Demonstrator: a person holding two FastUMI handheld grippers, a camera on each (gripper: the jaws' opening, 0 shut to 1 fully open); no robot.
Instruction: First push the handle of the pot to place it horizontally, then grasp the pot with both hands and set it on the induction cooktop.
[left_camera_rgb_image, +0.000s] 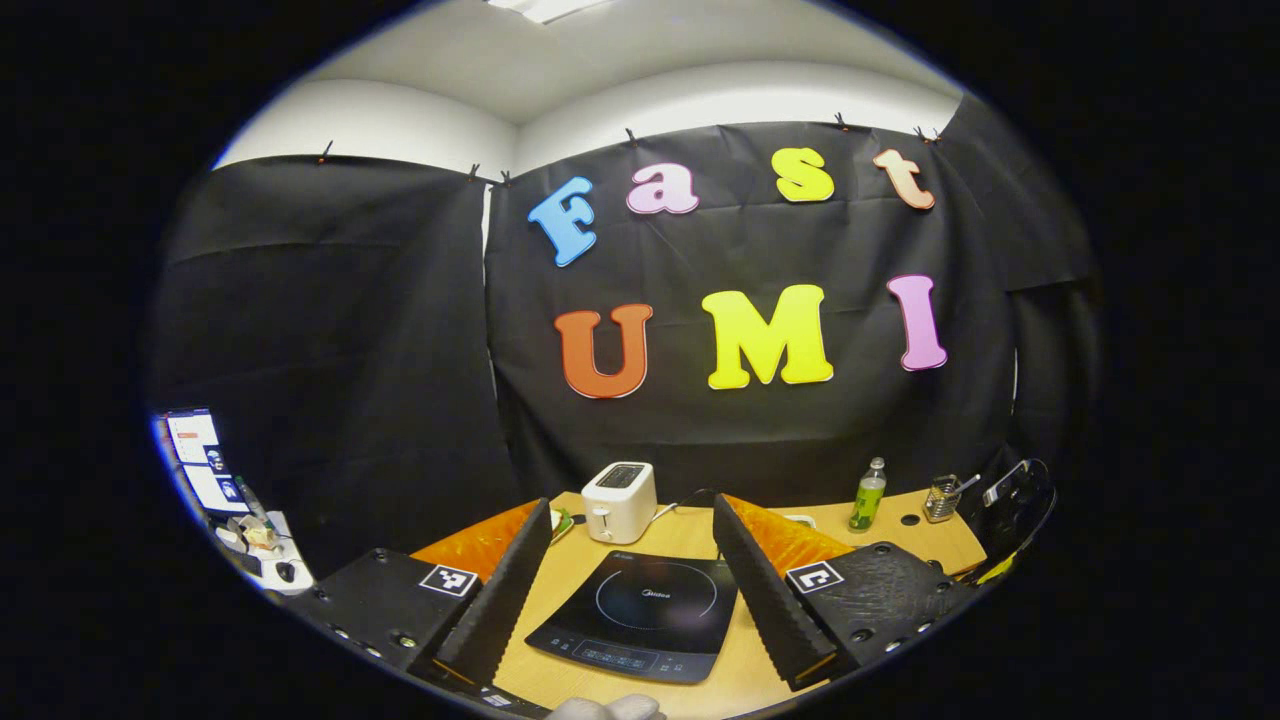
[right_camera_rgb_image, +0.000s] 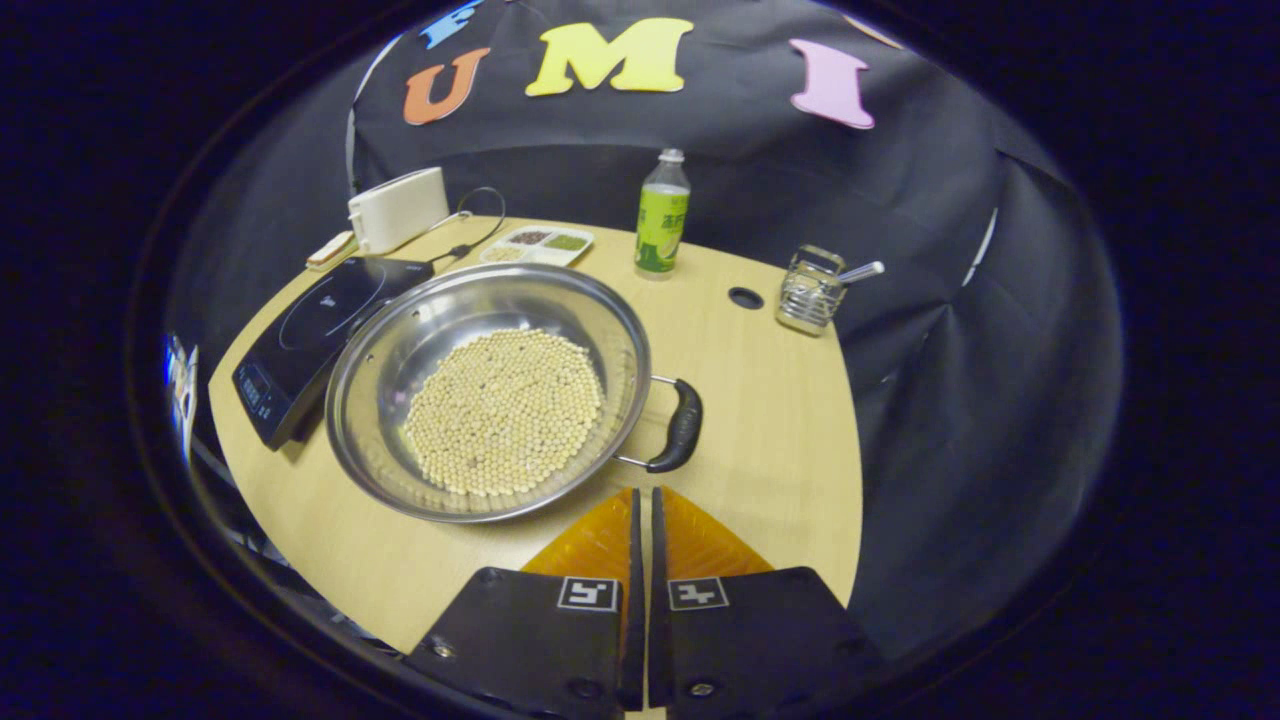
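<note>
Right now, in the left gripper view, I see my left gripper low in the frame with its fingers spread wide apart and nothing between them. Through that gap lies the induction cooktop, flat on the wooden table at the bottom centre. Behind it, near the middle of the frame, stands a white toaster. Toward the right I make out a green bottle and, further right, a small wire holder with a utensil in it. A bit of pale glove shows at the very bottom edge.

Over in the right gripper view, my right gripper sits at the bottom centre with its fingers drawn together, only a thin slit between them, gripping nothing. Just above the tips, centre-left in the frame, rests the pot, a wide shallow steel pan holding a bed of pale beans. Its black handle points toward the right of the frame, just above and a little right of my fingertips, apart from them. The pot's left rim overlaps the cooktop's near corner, the cooktop lying at the left. I cannot tell if they touch. At the upper left is the toaster, beside it a small divided tray; the bottle stands at top centre and the wire holder at upper right.
</note>
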